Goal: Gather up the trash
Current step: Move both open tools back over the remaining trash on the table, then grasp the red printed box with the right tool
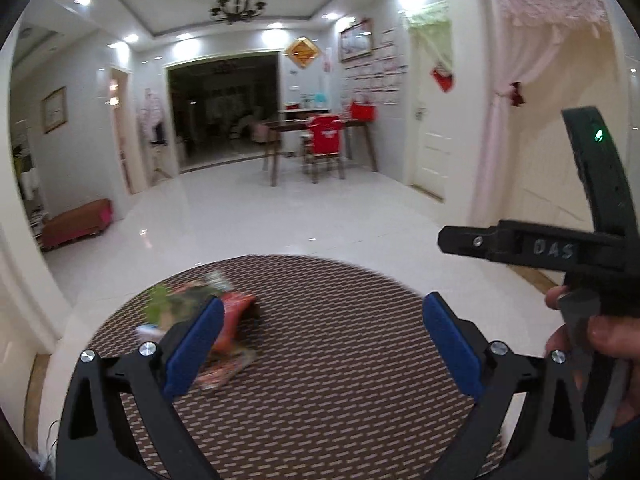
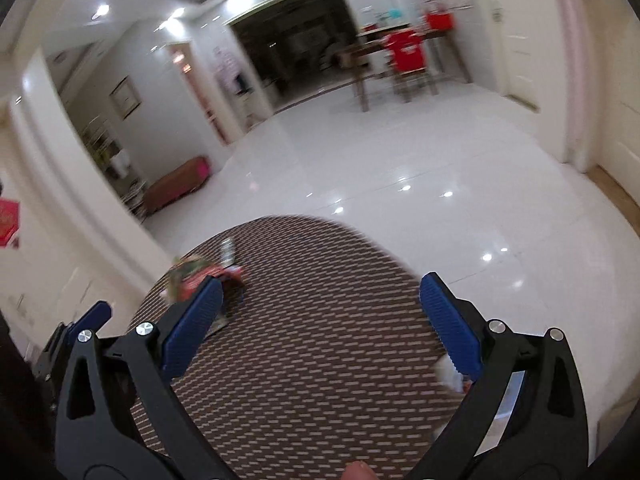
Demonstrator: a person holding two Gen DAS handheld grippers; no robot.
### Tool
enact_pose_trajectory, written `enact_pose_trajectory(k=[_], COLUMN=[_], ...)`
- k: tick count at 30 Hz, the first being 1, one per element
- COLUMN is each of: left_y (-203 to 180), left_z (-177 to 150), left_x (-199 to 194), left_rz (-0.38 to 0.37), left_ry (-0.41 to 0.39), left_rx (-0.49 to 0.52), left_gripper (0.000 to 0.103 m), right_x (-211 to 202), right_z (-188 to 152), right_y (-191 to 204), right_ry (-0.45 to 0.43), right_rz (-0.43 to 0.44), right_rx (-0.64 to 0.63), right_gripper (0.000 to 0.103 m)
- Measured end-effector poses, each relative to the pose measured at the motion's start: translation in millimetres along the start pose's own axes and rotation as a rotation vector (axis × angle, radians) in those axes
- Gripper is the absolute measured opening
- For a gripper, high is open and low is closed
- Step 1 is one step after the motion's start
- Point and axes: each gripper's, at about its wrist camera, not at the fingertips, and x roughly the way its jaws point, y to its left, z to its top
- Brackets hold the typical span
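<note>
Black "DAS"-marked right tongs [image 1: 520, 246] and left tongs [image 1: 324, 344] gape wide above blurred wrappers [image 1: 224, 320].

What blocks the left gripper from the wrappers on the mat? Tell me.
Nothing visible. The left gripper is open above the woven mat, and the wrappers lie beside its left finger with only bare mat between.

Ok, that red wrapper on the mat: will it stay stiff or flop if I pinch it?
Likely floppy: the red wrapper looks like thin crumpled film. Probably very light, so a nudge may slide it across the woven mat. Blur hides details, so pinch a raised fold.
</note>
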Motion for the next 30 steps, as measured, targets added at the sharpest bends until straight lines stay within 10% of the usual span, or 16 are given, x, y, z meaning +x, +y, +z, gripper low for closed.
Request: enact_pose_trajectory(k=[24, 26, 28, 30], left_y=[199, 197, 200, 203], left_z=[-55, -53, -51, -50], left_x=[47, 58, 68, 81], left_rz=[0.208, 0.214, 0.204, 0.194], left_ry=[0.159, 0.166, 0.172, 0.181], left_rx=[-0.154, -0.118, -0.087, -0.041], left_gripper=[0.097, 0.097, 0.097, 0.097], right_x=[195, 207, 217, 221], right_z=[-34, -33, -33, -32], right_y=[138, 144, 146, 143], right_ry=[0.367, 0.379, 0.402, 0.411], right_rz=[0.253, 0.286, 0.317, 0.353], right_rx=[-0.067, -0.049, -0.030, -0.001], right_gripper=[0.096, 0.075, 0.028, 0.021])
